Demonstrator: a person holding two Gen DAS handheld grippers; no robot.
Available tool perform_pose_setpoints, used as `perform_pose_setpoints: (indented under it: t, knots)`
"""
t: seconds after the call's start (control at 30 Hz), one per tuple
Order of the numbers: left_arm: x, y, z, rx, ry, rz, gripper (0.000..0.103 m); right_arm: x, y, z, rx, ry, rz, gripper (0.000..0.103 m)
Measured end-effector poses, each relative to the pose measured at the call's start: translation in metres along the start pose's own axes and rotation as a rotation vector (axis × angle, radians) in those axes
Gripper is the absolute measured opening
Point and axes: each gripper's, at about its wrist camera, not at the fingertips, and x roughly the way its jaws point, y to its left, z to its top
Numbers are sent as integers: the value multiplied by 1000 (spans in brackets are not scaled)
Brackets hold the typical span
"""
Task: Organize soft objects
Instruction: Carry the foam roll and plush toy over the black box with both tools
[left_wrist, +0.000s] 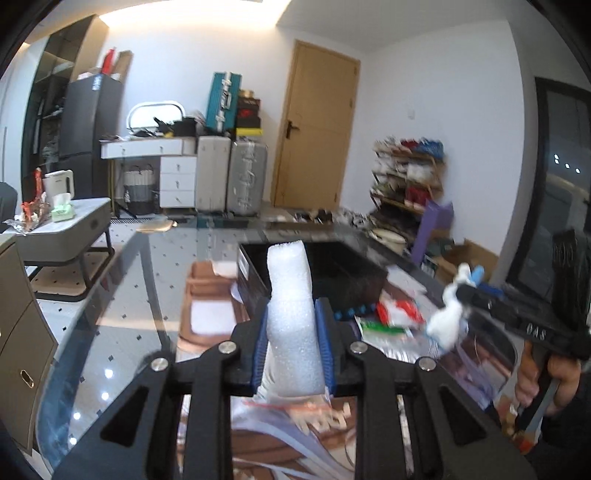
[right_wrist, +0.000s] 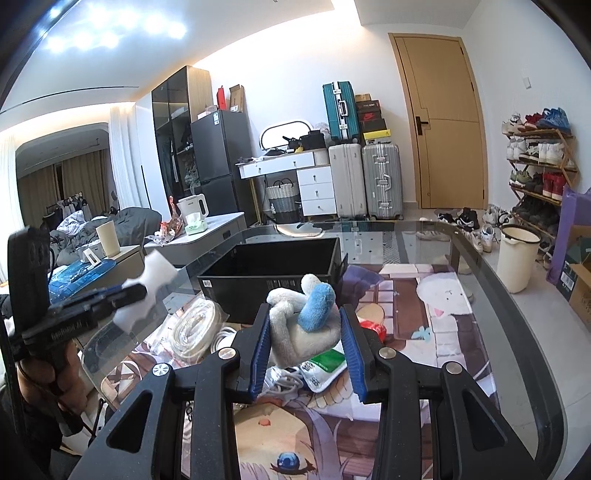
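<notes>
Both tongs grip firmly: left (left_wrist: 293, 332) clamps foam (left_wrist: 291, 314), right (right_wrist: 304, 339) holds plush toy (right_wrist: 306, 321); carry each squarely over the black box (right_wrist: 273, 269) before you release.

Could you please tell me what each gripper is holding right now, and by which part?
The left gripper clamps the white foam piece by its lower end. The right gripper clamps the plush toy around its grey body.

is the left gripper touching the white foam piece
Touching: the left wrist view shows the left gripper with both blue pads pressed against the white foam piece.
</notes>
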Motion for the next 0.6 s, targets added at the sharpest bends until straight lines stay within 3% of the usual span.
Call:
perform_pose_setpoints:
  t: [0.6]
  knots:
    - [21,11,55,20,-140,18,23,24,3,48,-38,-51,-22,36]
